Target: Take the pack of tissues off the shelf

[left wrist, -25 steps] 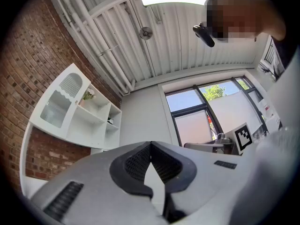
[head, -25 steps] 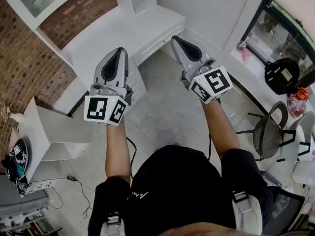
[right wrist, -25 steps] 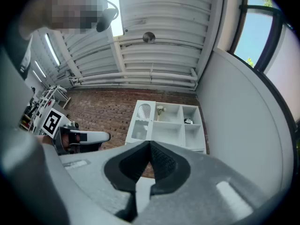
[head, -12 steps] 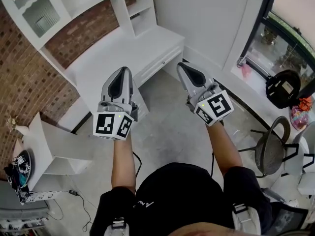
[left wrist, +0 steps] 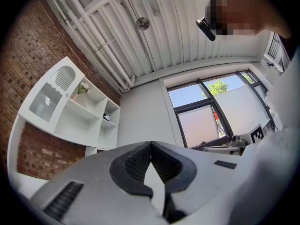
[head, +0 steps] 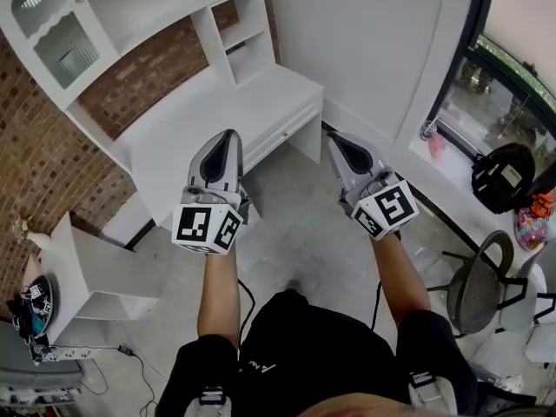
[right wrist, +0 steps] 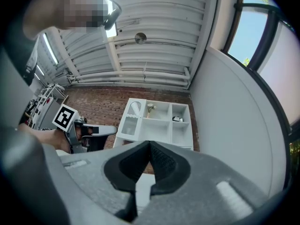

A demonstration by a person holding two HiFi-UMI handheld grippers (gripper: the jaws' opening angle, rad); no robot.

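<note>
A white shelf unit [head: 139, 16] stands on a white desk [head: 217, 111] against a brick wall. In its upper right cubby lies a small dark-and-white object [right wrist: 177, 119], also visible in the left gripper view [left wrist: 107, 116]; it looks like the tissue pack but is too small to tell. My left gripper [head: 230, 134] and right gripper [head: 333, 135] are held side by side above the floor in front of the desk, well short of the shelf. Both are shut with nothing between the pads: the left gripper [left wrist: 151, 144] and the right gripper [right wrist: 150, 144] each show their tips meeting.
A small vase of flowers [right wrist: 150, 108] sits in the shelf's middle cubby. A low white side table [head: 95, 263] stands at the left, with cables and a power strip [head: 61, 347] beside it. A metal chair [head: 473, 276] and a black bag [head: 508, 176] are by the window at the right.
The view has lifted toward the shelf, so more of the shelf unit and desk shows. Both grippers sit lower in the frame and stay shut.
</note>
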